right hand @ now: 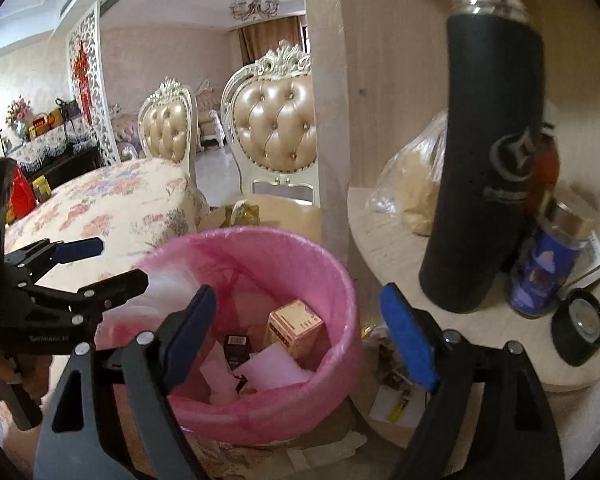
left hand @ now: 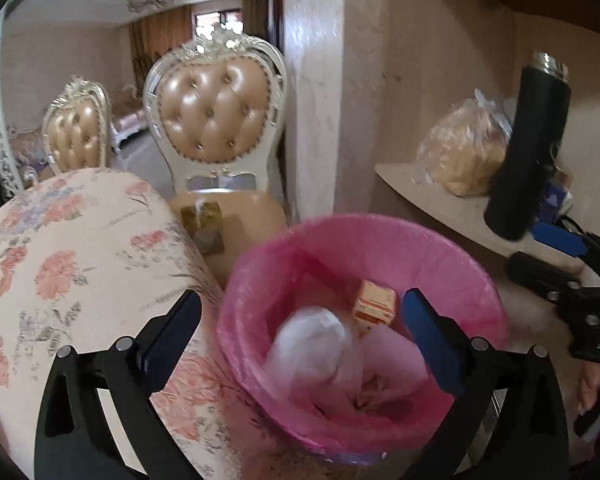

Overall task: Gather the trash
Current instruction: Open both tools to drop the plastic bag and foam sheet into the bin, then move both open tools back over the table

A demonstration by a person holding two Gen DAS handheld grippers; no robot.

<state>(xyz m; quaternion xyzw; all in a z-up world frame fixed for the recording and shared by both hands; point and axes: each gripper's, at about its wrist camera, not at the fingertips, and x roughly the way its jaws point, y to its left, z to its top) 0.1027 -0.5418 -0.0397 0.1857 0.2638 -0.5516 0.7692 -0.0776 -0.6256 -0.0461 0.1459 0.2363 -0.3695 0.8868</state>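
**Trash goes into the pink bin; both grippers empty**

The flowered table (right hand: 111,204) stands at the left, the pale shelf (right hand: 384,240) at the right, and between them the pink-lined bin (left hand: 380,248). The step looks like the drop: the left gripper (left hand: 304,332) hangs over the bin with jaws wide and nothing between them, and a white crumpled bag (left hand: 308,348) lies just under it. The right gripper (right hand: 295,332) is also wide and empty. Next, I think, is to fetch more trash.

Only the right view shows scraps on the floor (right hand: 396,400) beside the bin, and a small black item (right hand: 237,350) near the carton (right hand: 295,326).
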